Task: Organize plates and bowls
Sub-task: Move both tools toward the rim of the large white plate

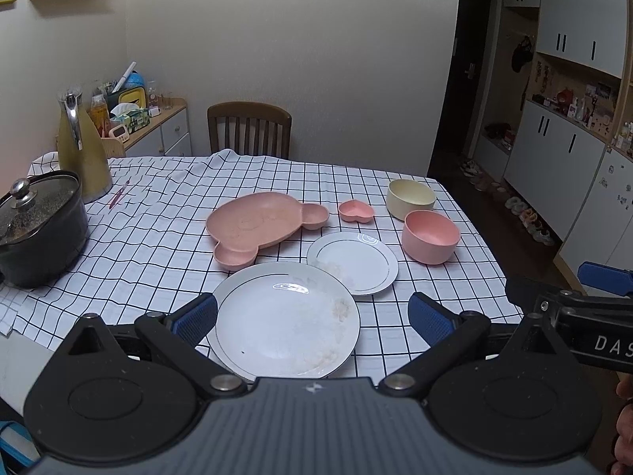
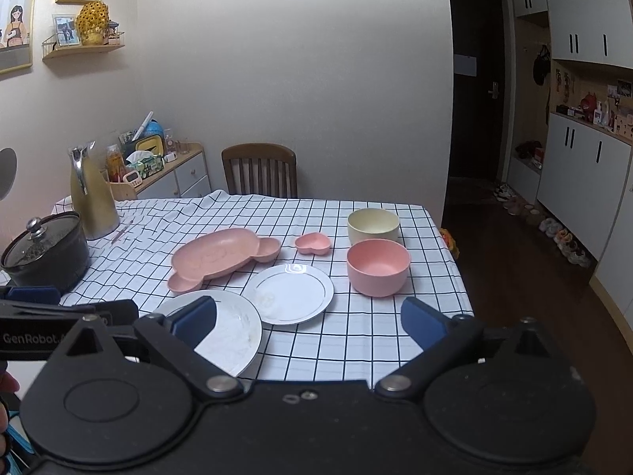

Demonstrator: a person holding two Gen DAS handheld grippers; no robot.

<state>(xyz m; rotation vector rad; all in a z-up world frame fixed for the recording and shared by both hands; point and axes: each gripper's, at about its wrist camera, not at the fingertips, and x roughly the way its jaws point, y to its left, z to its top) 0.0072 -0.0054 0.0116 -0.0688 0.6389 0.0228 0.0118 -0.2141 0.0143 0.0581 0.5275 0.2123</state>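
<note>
Nothing grabbed yet, both left gripper (image 1: 312, 318) and right gripper (image 2: 308, 322) fingers wide apart over the surface (image 1: 158, 245), so probably next up: clamping the big white plate (image 1: 285, 316) rim, closest to the front edge.

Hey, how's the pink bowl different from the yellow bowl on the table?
The pink bowl is salmon pink; the yellow bowl is pale cream-yellow. The pink bowl sits nearer the table's front edge, with the yellow bowl just behind it. The pink bowl also looks wider, though being closer may add to that. Both are upright, empty, round, matte, and stand on the checked tablecloth at the right side.
</note>
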